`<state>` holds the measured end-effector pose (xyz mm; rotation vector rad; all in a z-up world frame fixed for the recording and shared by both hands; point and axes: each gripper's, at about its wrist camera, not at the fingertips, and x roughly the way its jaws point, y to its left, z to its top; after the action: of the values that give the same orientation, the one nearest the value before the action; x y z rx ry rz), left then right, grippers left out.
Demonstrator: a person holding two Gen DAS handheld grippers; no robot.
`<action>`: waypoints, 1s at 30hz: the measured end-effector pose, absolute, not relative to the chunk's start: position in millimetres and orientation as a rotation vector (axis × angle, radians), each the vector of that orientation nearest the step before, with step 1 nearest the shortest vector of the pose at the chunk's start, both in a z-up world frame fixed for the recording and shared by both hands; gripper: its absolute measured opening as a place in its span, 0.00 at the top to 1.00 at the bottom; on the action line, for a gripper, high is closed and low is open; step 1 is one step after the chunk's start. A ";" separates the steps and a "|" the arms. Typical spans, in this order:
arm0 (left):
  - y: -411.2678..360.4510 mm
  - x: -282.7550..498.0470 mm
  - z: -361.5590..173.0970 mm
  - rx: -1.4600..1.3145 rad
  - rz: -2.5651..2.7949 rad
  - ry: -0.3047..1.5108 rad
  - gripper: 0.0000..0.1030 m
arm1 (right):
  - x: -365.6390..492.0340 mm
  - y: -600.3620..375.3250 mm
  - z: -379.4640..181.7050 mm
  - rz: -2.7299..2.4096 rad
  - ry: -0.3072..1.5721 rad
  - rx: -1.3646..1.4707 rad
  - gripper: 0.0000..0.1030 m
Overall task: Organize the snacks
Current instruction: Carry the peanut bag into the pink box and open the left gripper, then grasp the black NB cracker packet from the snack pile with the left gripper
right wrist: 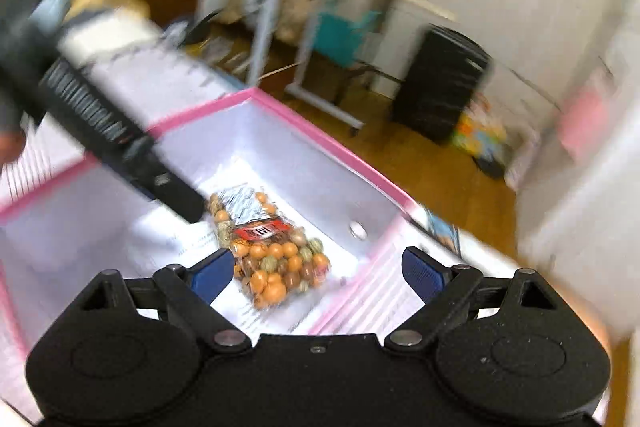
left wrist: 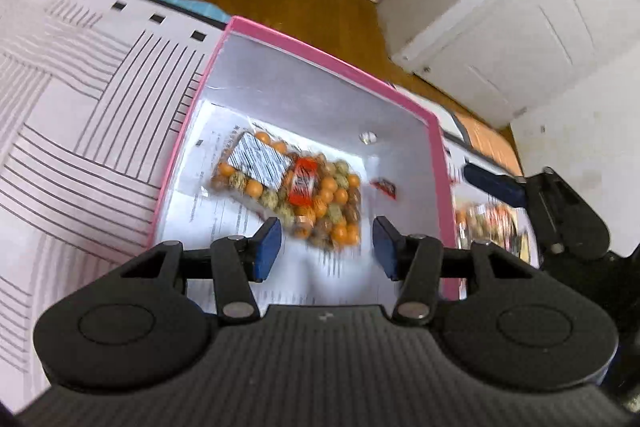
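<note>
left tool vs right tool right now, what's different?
Left tool: blue pads set fairly close together. Right tool: pads spread much wider.
Left tool hangs over the pink box, above the snack bag. Right tool sits at the box's near rim, the bag just ahead.
Shared: both empty, angled down toward the bag.

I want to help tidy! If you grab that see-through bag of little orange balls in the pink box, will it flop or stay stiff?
The snack bag would probably flop: it looks like thin clear plastic around loose round pieces. They may shift and bulge. It lies flat in the pink box, so rolling seems unlikely.
</note>
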<state>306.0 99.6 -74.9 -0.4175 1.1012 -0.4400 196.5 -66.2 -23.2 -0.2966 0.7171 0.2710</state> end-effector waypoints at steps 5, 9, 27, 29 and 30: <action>99.6 273.4 -42.8 -0.272 -0.472 1.042 0.53 | 155.8 -122.3 6.3 0.199 0.785 -0.120 0.10; 90.0 240.1 -15.6 -0.190 -0.497 0.993 0.53 | 133.4 -147.1 20.8 0.168 0.822 0.050 0.12; -38.3 135.9 4.9 -0.077 -0.633 0.871 0.56 | 49.3 -203.5 -54.7 0.171 0.663 -0.075 0.13; -50.9 135.2 -3.7 -0.086 -0.644 0.850 0.56 | 58.9 -201.7 -71.5 0.177 0.688 -0.087 0.13; -57.7 137.0 -9.3 -0.088 -0.645 0.854 0.56 | 63.8 -201.0 -77.5 0.172 0.699 -0.083 0.12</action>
<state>137.0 -57.7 -9.3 -0.0883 0.8545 -0.6453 63.8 -201.0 -77.5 -0.0833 0.6989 0.1719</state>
